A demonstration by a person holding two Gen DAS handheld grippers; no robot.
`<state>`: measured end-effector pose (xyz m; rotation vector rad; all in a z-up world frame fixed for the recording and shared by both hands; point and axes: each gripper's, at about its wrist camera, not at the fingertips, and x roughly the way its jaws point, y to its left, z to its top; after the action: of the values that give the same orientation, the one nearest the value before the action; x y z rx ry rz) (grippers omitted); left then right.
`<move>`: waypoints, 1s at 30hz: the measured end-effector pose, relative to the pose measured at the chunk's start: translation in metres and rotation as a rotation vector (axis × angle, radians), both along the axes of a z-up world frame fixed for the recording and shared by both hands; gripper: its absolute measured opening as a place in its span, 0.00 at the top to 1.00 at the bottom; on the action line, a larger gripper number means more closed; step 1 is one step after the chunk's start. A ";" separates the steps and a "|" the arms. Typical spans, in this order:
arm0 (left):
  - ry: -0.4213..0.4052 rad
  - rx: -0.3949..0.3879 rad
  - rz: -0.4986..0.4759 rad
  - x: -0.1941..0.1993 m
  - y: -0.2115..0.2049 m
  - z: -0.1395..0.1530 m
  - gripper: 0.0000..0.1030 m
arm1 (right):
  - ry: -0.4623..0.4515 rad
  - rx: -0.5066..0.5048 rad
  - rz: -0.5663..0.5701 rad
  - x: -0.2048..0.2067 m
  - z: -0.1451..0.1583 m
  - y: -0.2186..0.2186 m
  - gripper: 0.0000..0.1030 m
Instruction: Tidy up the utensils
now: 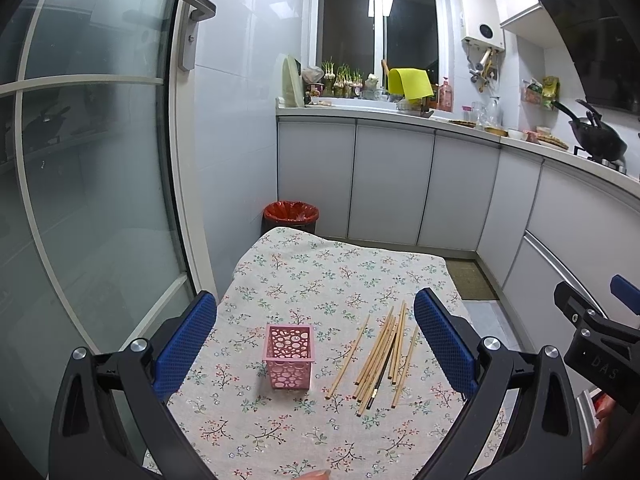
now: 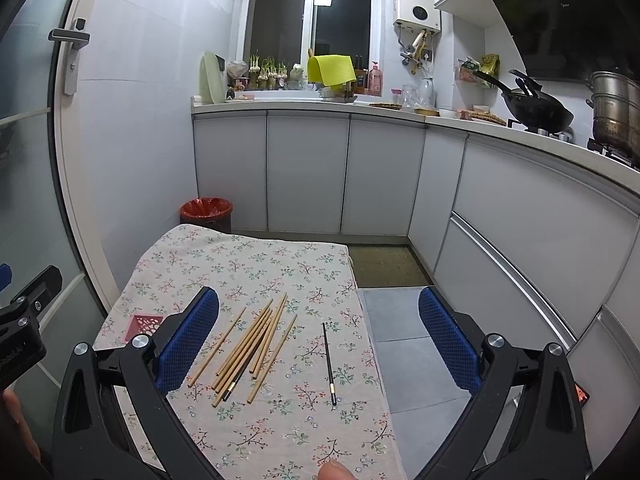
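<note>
Both tongs hover low over the near edge of the worktop [image 1: 280, 432], which is draped in a floral cloth: the left tongs [image 1: 316, 344] and the right tongs [image 2: 320, 344] each stand wide apart with nothing between their blue pads, and neither touches anything. A pink holder [image 1: 289, 356] with a pierced pattern stands upright on the cloth between the left pads, mouth up, so that utensils can be dropped in from above. Just right of it lies a loose fan of chopsticks [image 1: 380, 354], most of them pale wood, with a dark one half buried among them; they lie flat and overlap, roughly lengthwise to the camera. Another black chopstick [image 2: 329, 364] lies alone, well apart to the right, near the worktop's right edge and between the right pads. By my reading the task is barely begun, as the holder looks empty. The split seems sensible: the left tongs sit by the holder to steady it, the right by the sticks to lift them. Flat, thin, overlapping sticks may be awkward to pinch singly.
</note>
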<state>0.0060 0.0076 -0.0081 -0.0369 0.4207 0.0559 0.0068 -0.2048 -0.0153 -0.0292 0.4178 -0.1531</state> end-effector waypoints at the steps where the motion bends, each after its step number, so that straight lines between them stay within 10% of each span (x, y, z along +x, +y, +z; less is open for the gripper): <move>1: 0.001 0.002 -0.001 0.000 -0.001 0.000 0.07 | 0.001 0.001 0.001 0.001 0.000 -0.001 0.07; 13: -0.014 0.061 -0.030 0.030 -0.017 -0.003 0.07 | 0.048 -0.050 0.066 0.037 0.005 -0.008 0.07; 30: 0.493 0.131 -0.229 0.234 -0.084 -0.109 0.14 | 0.488 0.247 0.055 0.220 -0.103 -0.091 0.08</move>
<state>0.2398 -0.0761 -0.1170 0.1572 0.9100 -0.1367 0.2269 -0.2955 -0.1179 0.1677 0.9192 -0.0368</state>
